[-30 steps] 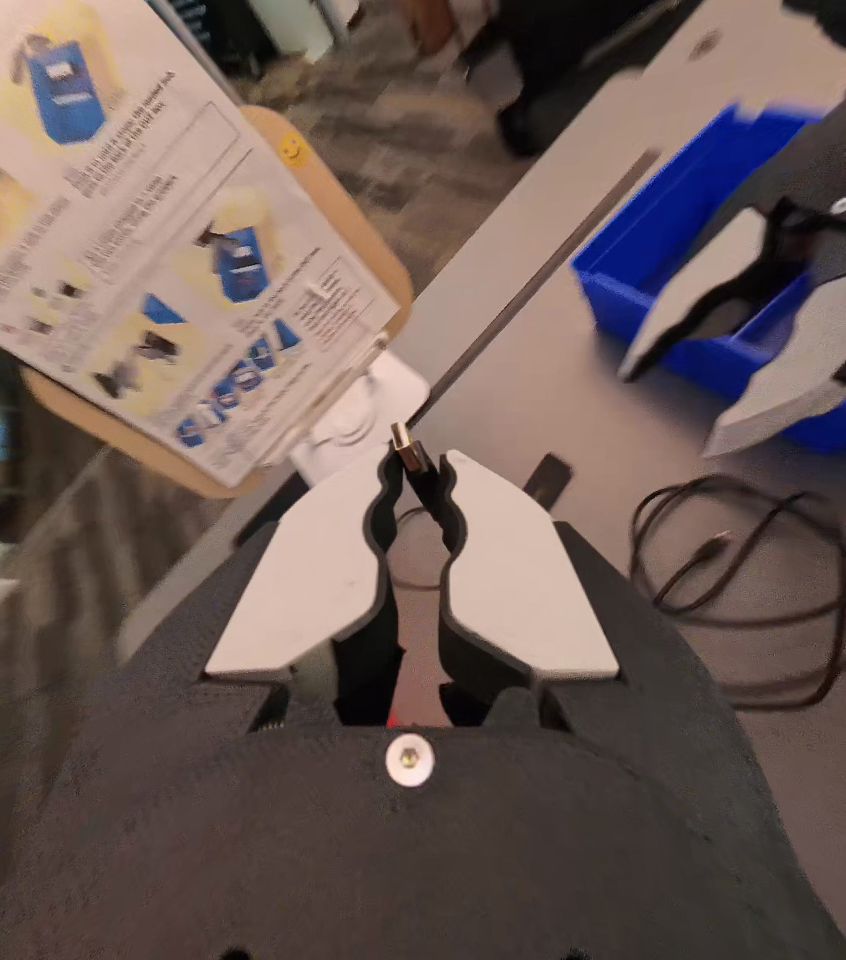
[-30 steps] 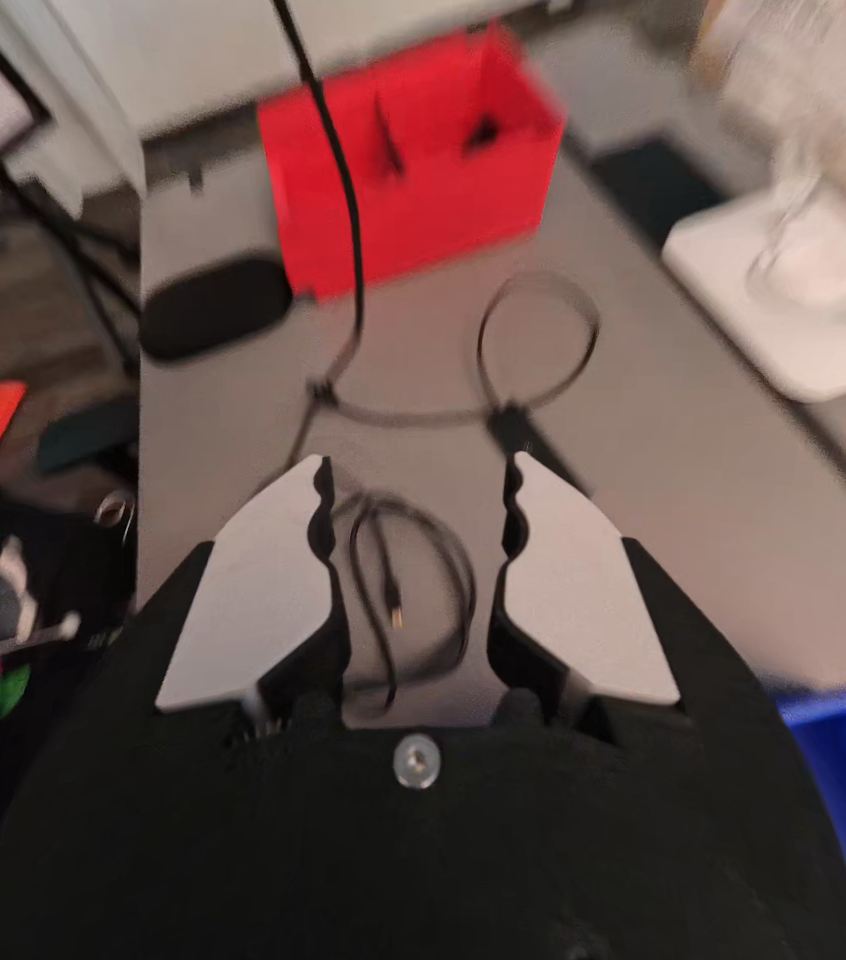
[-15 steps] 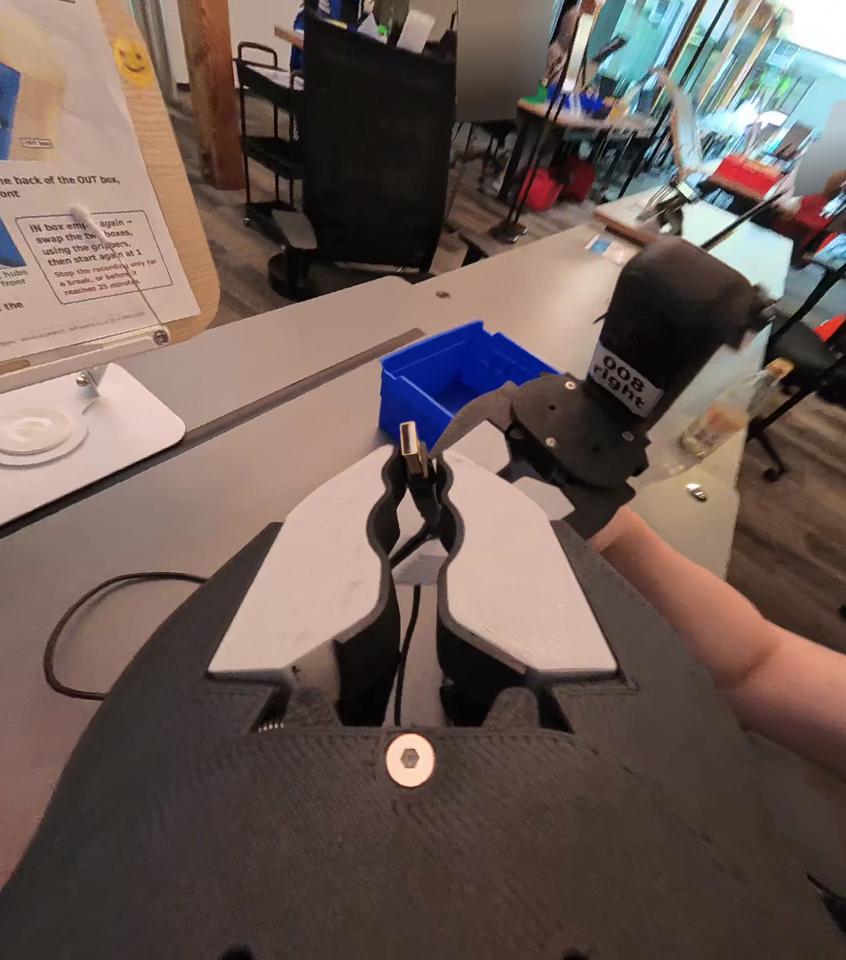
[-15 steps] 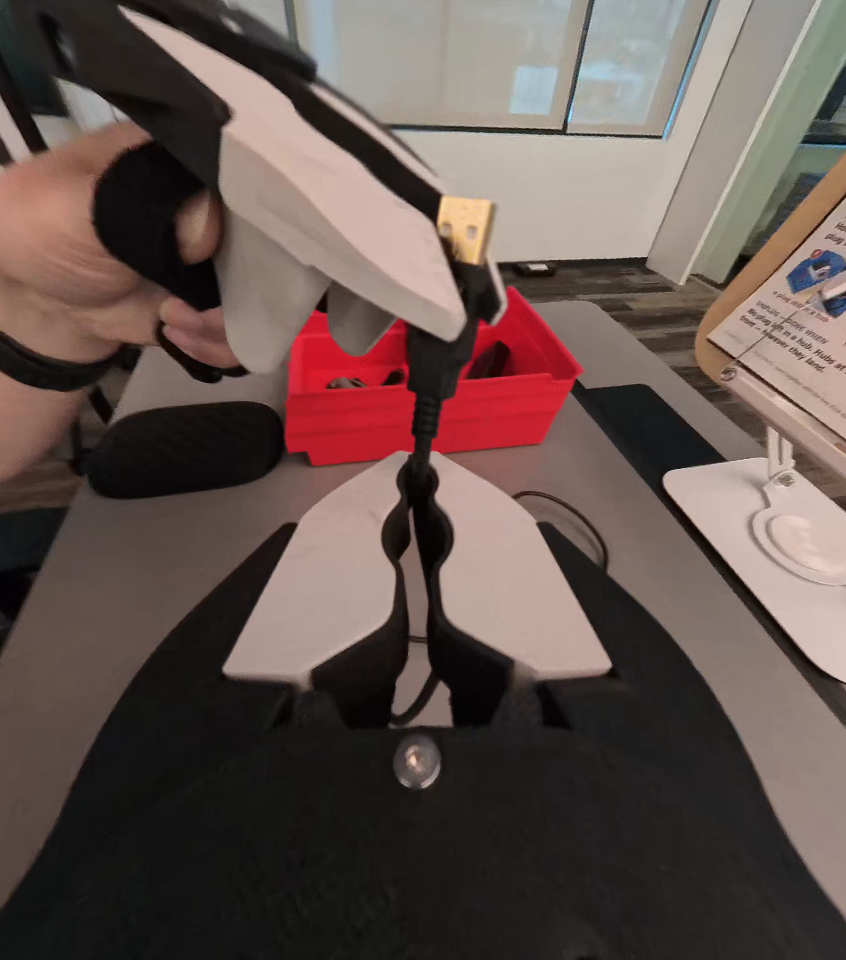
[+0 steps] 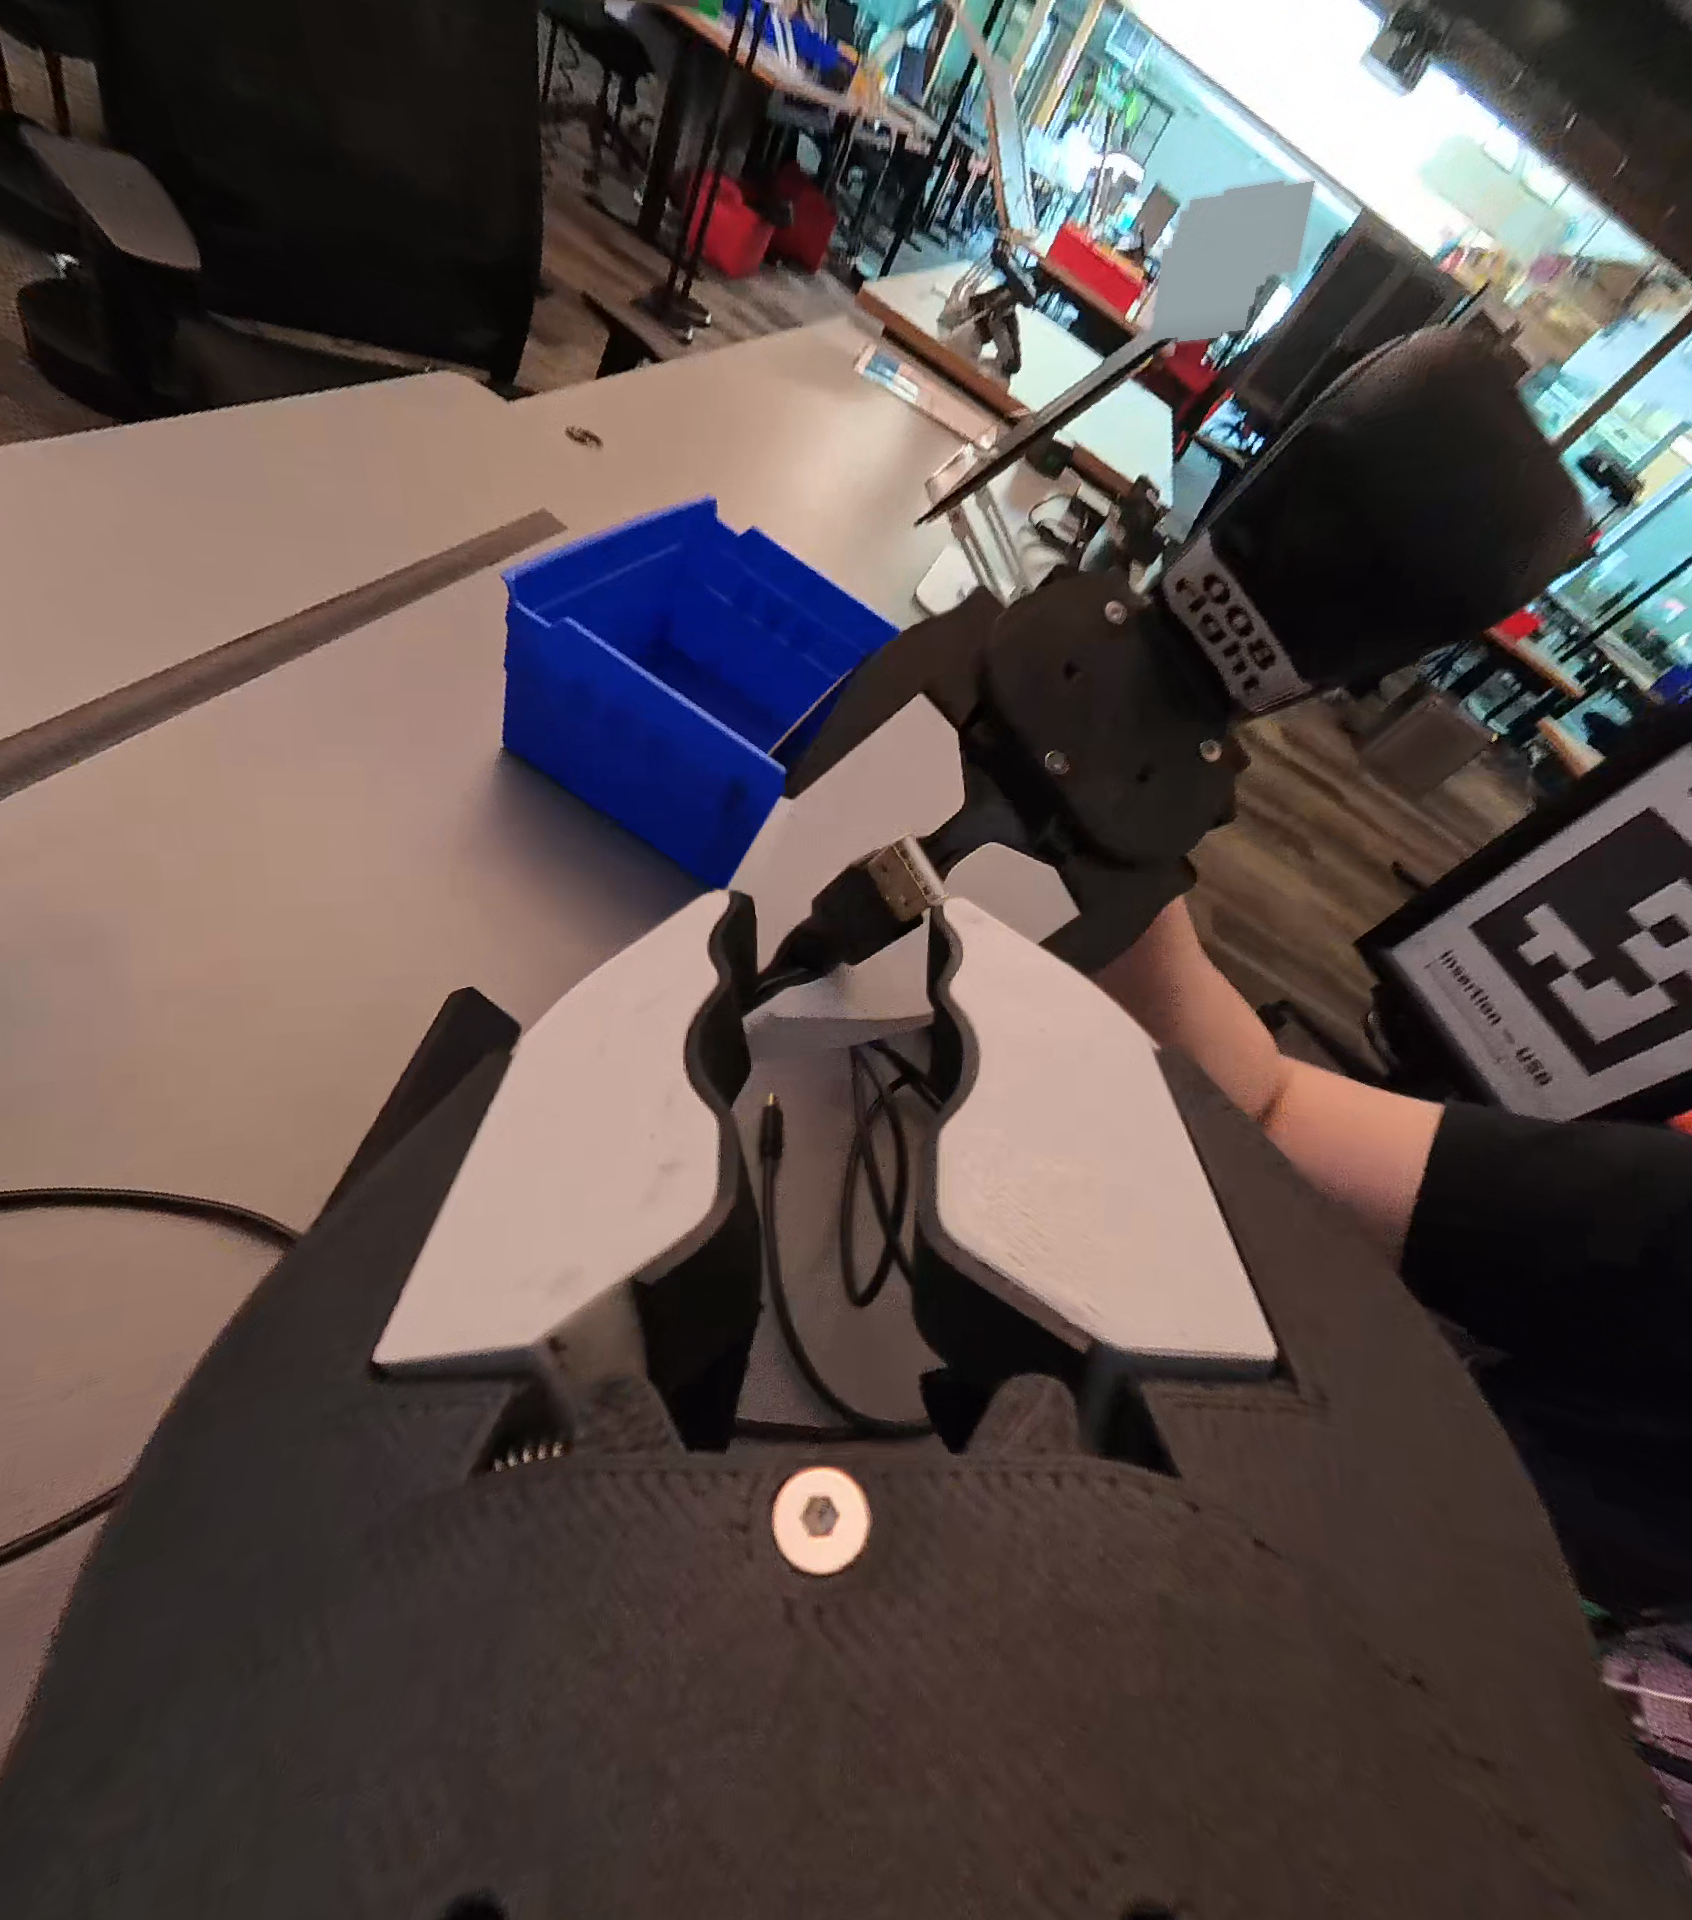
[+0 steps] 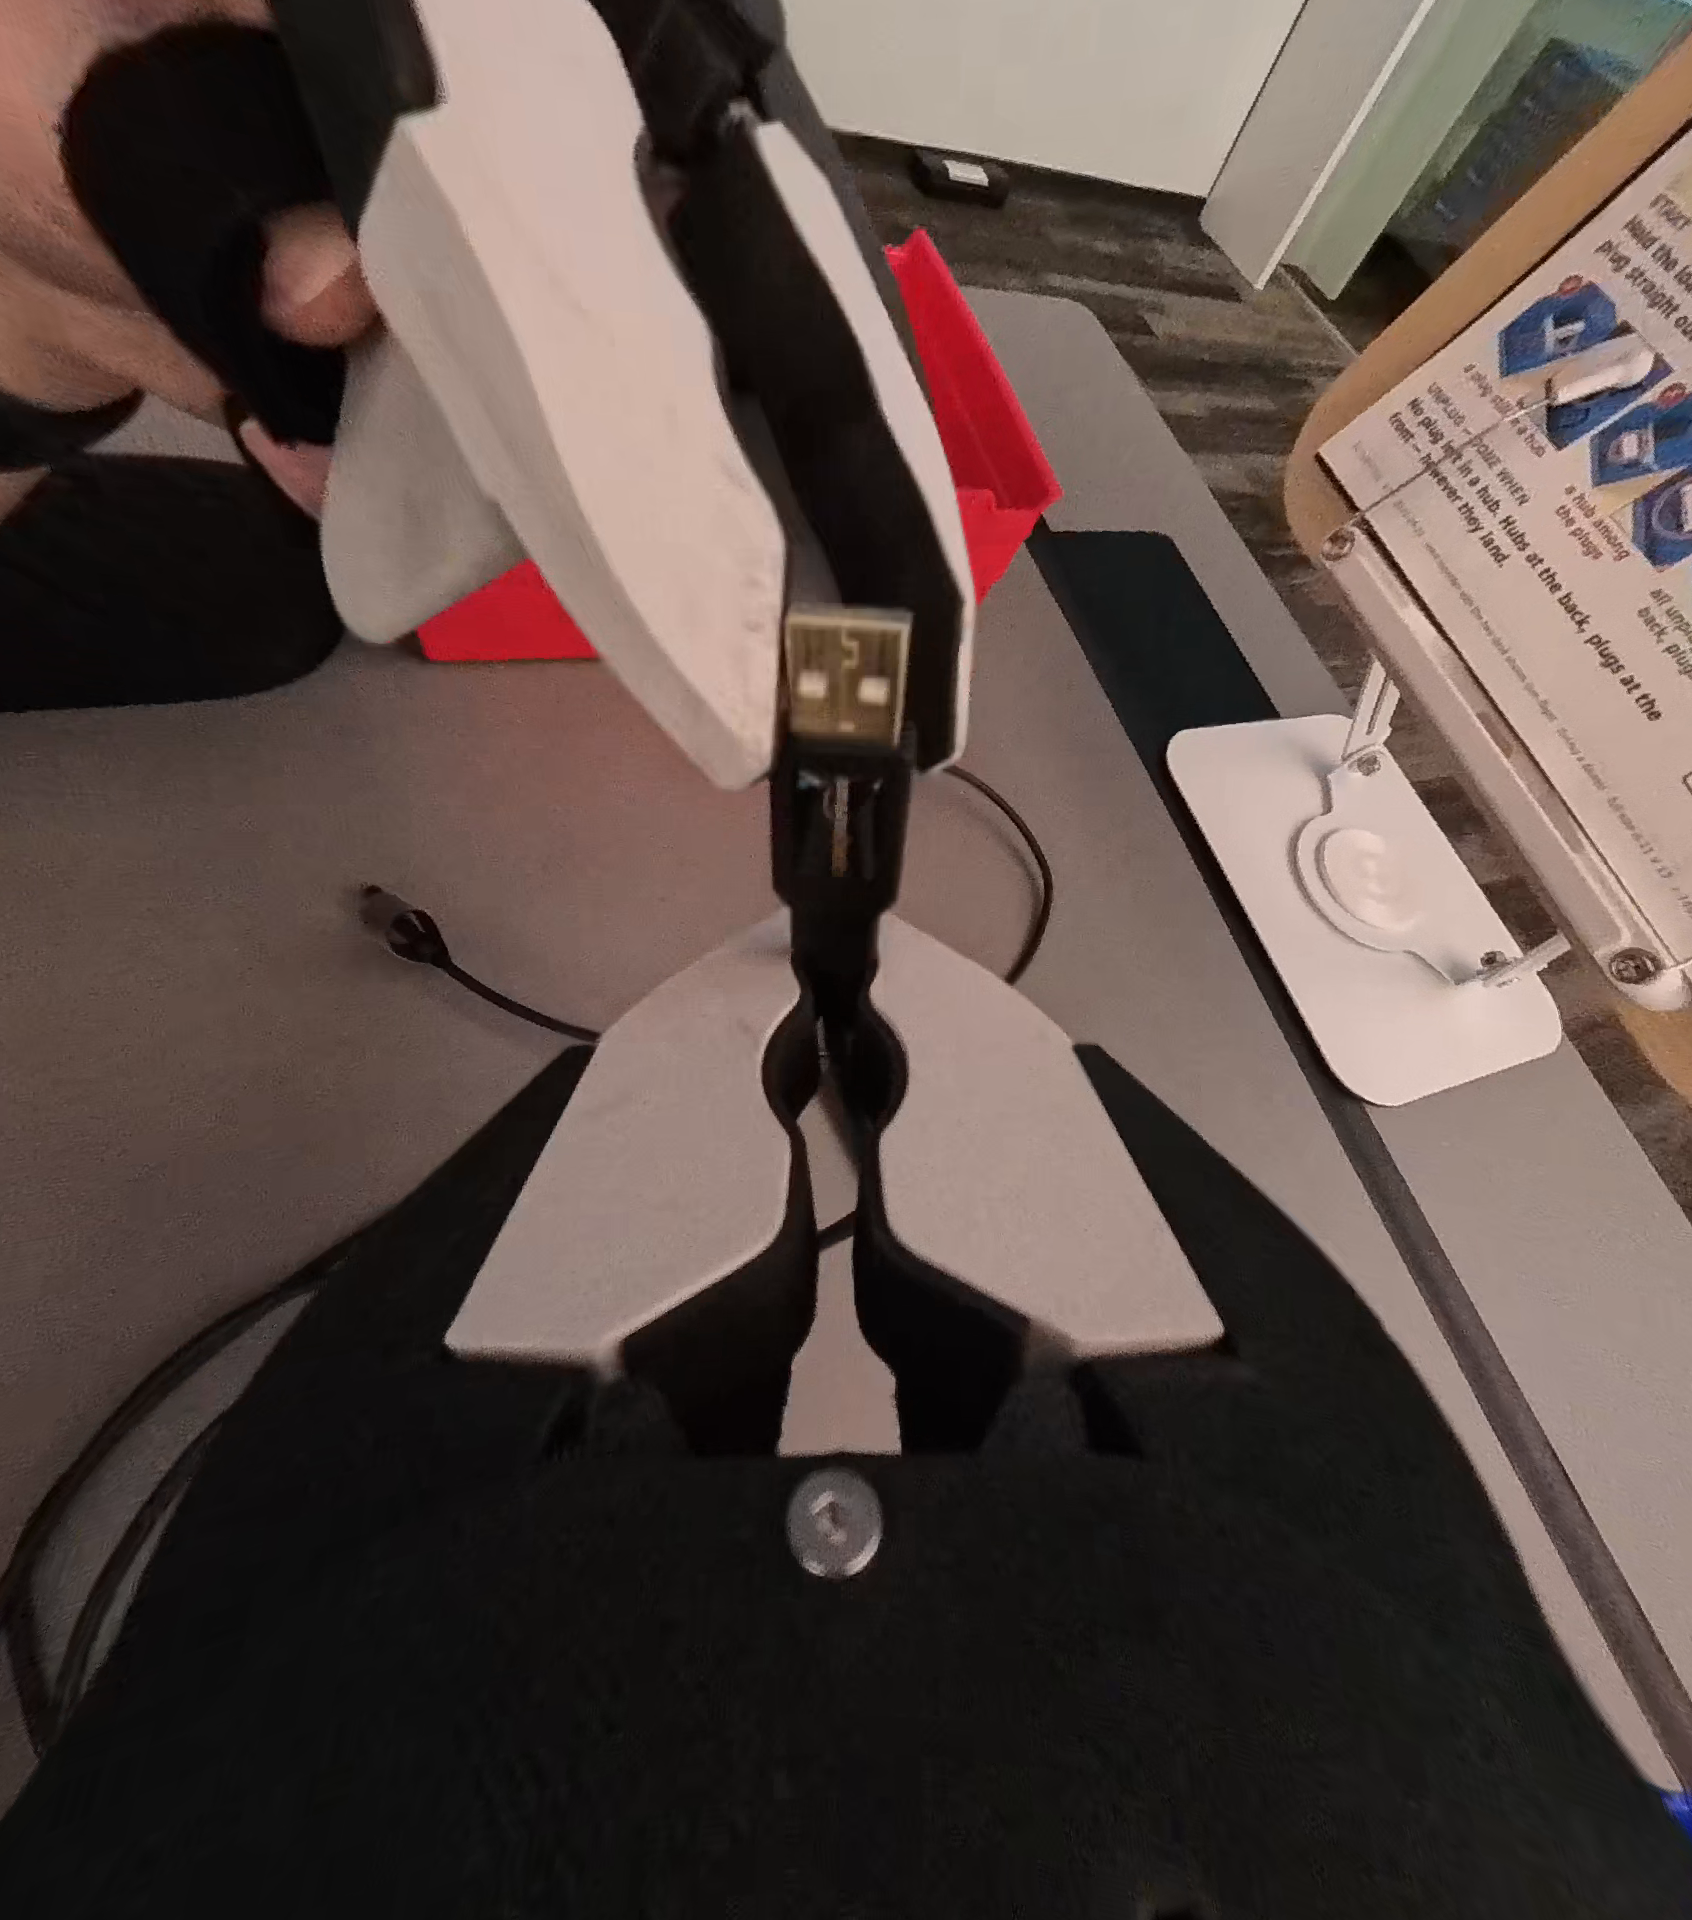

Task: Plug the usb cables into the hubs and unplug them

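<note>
A black USB cable with a gold-coloured plug (image 6: pixel 847 681) stands upright in the right wrist view. My right gripper (image 6: pixel 837 997) is shut on the black plug body just below the metal end. My left gripper (image 5: pixel 831 925) is open; the plug (image 5: pixel 909 878) leans across its gap near the right fingertip. In the right wrist view the left gripper's fingers (image 6: pixel 561 416) flank the metal plug from above. The rest of the cable (image 5: pixel 863 1174) lies coiled on the grey table, with its small connector (image 6: pixel 395 925) loose. No hub is in view.
A blue bin (image 5: pixel 676 707) stands on the table beyond the left gripper. A red bin (image 6: pixel 977 436) sits behind the left gripper. An instruction sheet (image 6: pixel 1600 520) on a white stand base (image 6: pixel 1361 914) is at the right. A marker board (image 5: pixel 1631 966) stands by the person's arm (image 5: pixel 1341 1122). Some 5 centimeters of space lies between my two pairs of fingers.
My left gripper has opened and let go of the plug. My right gripper stays shut on the cable and has come closer under the plug. The left view has swung right.
</note>
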